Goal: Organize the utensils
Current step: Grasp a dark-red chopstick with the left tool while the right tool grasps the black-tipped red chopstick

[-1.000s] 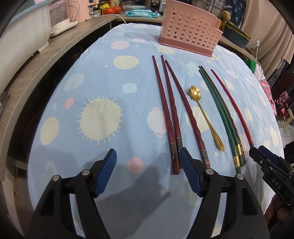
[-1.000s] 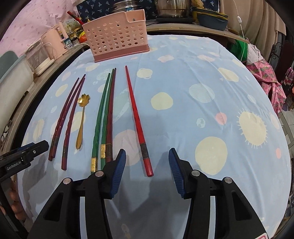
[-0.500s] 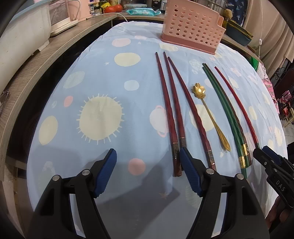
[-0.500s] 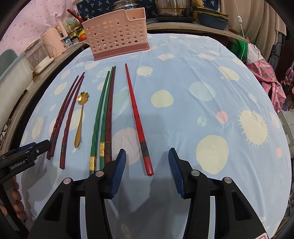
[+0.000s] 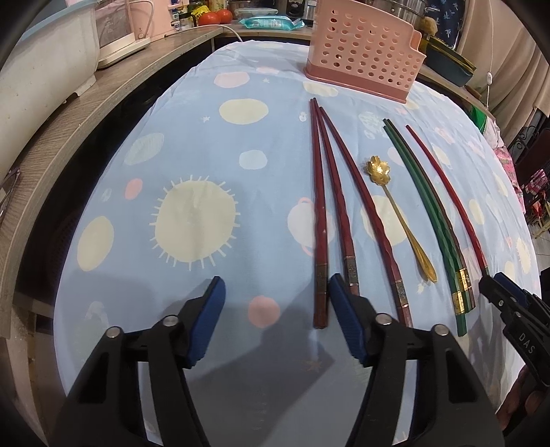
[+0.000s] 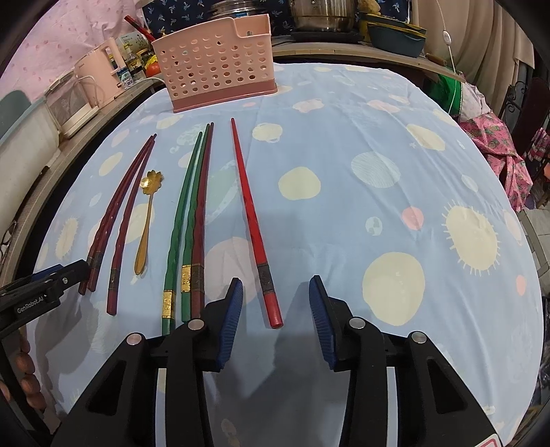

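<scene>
Several chopsticks lie side by side on a blue patterned tablecloth [image 5: 192, 165]. Three dark red chopsticks [image 5: 319, 213] lie at the left, then a gold flower spoon [image 5: 398, 209], then green chopsticks [image 5: 429, 213] with a dark one beside them, then a bright red chopstick [image 6: 252, 220]. A pink perforated utensil holder [image 5: 364, 48] stands at the far edge. My left gripper [image 5: 275, 309] is open, and the butt end of the leftmost dark red chopstick lies just inside its right finger. My right gripper [image 6: 273, 306] is open around the butt end of the bright red chopstick.
A wooden counter [image 5: 68, 113] runs along the left with white and pink appliances [image 6: 99, 75]. Pots and bowls [image 6: 323, 13] stand behind the holder. Pink cloth [image 6: 495, 137] hangs off the table's right side.
My left gripper has moved forward and slightly right, so the leftmost dark red chopstick's end now lies between its fingers. My right gripper has edged forward over the bright red chopstick's end.
</scene>
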`<state>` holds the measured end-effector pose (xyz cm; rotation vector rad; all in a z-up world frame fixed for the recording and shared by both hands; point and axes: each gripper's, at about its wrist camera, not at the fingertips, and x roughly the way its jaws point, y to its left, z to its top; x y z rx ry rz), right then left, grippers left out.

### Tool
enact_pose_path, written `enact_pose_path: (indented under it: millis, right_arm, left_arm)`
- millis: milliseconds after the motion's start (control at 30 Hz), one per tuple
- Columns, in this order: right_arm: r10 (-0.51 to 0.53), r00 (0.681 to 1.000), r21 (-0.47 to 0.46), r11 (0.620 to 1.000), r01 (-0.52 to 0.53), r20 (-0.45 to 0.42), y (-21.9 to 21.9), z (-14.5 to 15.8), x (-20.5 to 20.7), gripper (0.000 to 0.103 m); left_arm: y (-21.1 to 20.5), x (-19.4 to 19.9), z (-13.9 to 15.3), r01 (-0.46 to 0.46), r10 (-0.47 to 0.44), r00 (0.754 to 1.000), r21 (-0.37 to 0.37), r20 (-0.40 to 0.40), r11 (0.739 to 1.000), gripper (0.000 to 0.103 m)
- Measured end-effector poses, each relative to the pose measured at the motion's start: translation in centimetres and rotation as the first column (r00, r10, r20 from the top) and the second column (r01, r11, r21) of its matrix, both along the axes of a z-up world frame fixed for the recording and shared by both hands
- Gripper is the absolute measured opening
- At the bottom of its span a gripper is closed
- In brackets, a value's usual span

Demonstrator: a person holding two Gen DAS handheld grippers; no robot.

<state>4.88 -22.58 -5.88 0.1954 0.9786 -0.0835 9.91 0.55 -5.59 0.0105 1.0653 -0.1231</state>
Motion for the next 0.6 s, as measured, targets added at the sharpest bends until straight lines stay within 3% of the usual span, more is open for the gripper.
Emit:
enact_pose_path:
  millis: [133,300,600]
  right_arm:
    - [-0.003,1.0,-0.003,1.0,0.003,0.002,-0.08,0.0,-0.03,0.027]
    - [0.008,1.0,-0.001,1.0,-0.008,0.003,0.13,0.01,0.09,0.017]
    - [0.026,1.0,-0.001,1.0,-0.026,0.002,0.48,0.06,0.1,0.01]
  left_arm:
    - [0.03,-0.01,0.0,-0.001,0.001,1.0,0.0,0.002,1.0,0.055]
    - [0.07,-0.05,0.03,0.001,-0.001,1.0,-0.003,0.005,1.0,0.047]
    - [0.14,-0.06,0.24,0.022,-0.022,1.0,-0.038,0.003,0.999,0.017]
